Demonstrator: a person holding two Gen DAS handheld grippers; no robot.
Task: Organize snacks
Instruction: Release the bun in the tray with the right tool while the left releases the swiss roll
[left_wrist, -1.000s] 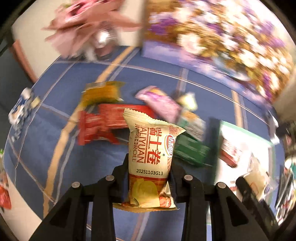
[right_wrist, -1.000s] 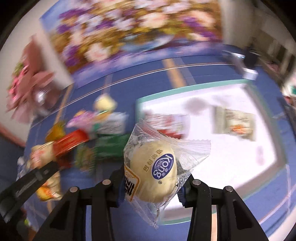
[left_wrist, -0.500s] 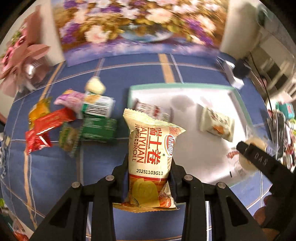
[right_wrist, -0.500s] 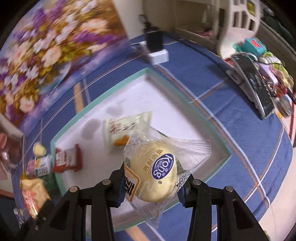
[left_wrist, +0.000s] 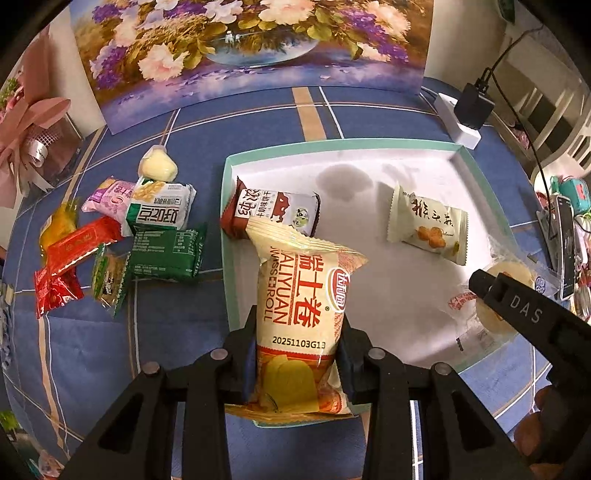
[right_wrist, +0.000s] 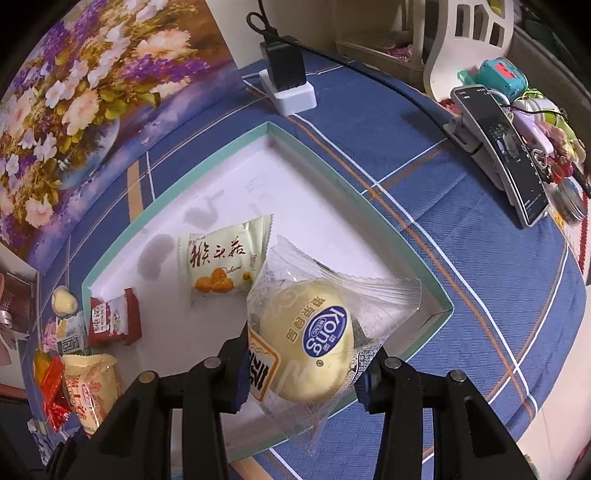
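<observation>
Both grippers, the left gripper (left_wrist: 297, 354) pinching a roll packet (left_wrist: 301, 317) and the right gripper (right_wrist: 301, 373) a bun (right_wrist: 306, 347), should let go low inside the tray (right_wrist: 373, 221), clear of its rim.

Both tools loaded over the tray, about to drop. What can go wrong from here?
1. The left tool holds the swiss roll pack over the tray's left wall; released here, it may straddle the rim or land on the red biscuit pack.
2. The right tool holds the clear-wrapped bun near the tray's corner; it could roll or slide out.
3. Both tools are close; they might collide.
</observation>
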